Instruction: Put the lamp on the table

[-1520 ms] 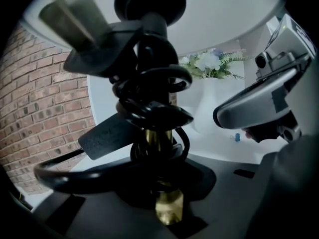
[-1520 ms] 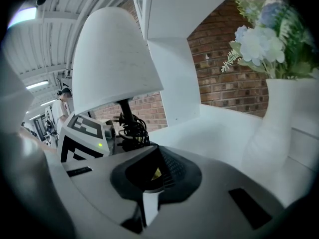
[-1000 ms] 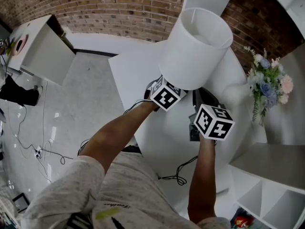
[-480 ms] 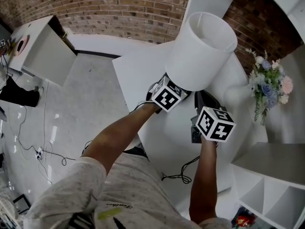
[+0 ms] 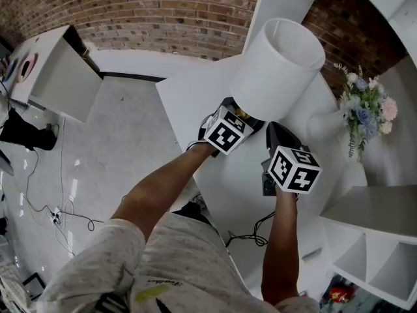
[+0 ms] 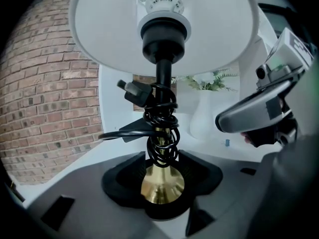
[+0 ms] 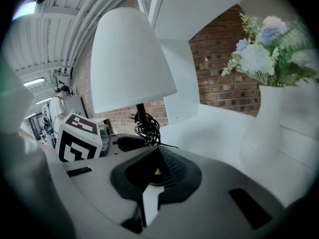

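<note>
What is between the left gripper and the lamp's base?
Nothing visible. The left gripper has just been opening, with the brass lamp base between its jaws; the cord is coiled round the stem above.

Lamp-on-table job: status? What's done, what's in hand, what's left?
Done, it seems: the lamp stands upright on the white table. In hand: the left gripper has just been opening its fingers; the brass foot sits between them, unpinched. The right gripper is shut and empty beside it. Left: back the left gripper away without tipping the lamp.
</note>
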Motion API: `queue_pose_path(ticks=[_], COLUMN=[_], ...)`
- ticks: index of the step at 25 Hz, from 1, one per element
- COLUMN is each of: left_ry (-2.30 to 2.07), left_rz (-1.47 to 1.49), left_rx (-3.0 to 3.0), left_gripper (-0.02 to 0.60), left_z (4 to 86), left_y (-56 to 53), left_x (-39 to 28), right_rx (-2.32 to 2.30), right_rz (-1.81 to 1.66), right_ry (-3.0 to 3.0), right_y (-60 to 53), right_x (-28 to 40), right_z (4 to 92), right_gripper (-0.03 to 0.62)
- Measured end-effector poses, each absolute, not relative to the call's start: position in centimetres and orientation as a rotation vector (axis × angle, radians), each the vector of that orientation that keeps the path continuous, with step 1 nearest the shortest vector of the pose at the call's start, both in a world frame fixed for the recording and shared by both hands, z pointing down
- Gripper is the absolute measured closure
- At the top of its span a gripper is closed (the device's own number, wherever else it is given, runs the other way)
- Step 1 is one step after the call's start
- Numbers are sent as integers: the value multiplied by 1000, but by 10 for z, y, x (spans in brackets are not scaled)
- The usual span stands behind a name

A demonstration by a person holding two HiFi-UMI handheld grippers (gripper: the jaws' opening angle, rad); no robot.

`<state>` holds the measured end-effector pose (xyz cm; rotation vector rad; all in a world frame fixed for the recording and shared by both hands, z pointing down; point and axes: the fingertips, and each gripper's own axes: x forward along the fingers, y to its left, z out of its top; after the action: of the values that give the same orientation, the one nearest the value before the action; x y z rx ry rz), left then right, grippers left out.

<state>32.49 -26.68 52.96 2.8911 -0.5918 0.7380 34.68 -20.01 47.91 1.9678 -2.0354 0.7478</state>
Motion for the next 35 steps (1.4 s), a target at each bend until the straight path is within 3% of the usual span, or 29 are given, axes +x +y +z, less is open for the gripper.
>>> queue_pose_path(ticks=[35], left_ry=[-422], left_rz=[694], left_rx=[2944], left_gripper=[449], left_z=[464], left_y=[-263], left_x=[200], right_rx=[2291], right_rz=[678], right_ry=[-1783], right_y=[-171], right_x=[290], right_z=[429], right_gripper=[589])
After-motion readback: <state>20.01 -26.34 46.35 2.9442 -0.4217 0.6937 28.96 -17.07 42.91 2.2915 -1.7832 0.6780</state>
